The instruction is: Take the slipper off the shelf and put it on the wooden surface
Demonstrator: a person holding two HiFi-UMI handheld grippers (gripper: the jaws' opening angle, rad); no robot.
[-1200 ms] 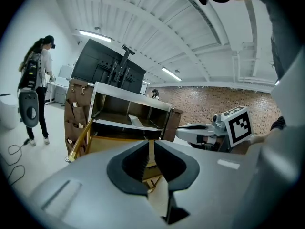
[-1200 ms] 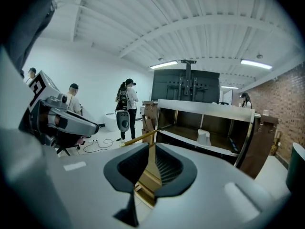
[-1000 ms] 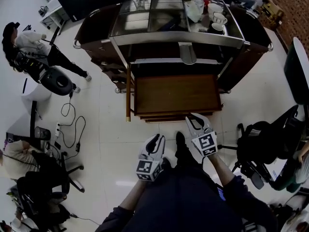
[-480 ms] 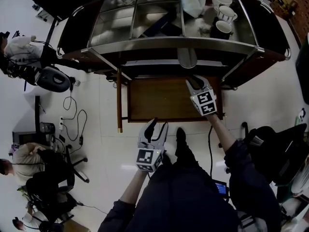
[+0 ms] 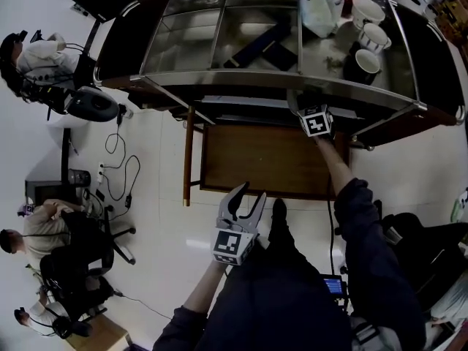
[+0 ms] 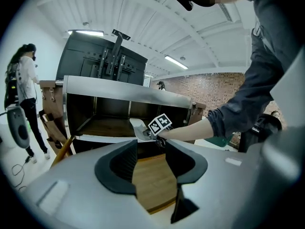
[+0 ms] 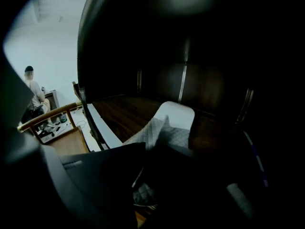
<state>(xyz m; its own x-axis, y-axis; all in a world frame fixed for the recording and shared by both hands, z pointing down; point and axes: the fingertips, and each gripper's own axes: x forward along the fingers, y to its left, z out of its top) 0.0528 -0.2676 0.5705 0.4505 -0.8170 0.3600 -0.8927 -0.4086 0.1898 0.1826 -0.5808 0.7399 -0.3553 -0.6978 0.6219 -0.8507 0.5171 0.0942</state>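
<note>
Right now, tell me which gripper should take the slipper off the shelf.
Right. The right gripper reaches into the dark wooden shelf with the white quilted slipper between its jaws; the left gripper hangs well short of it, jaws apart and empty.

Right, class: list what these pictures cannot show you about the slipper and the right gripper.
- Head view: the slipper is hidden under the cart's metal top; the right gripper has its jaws under there too.
- Right gripper view: shadow swallows the jaws, so any grip on the slipper cannot be told.
- Left gripper view: slipper too small for detail.
</note>
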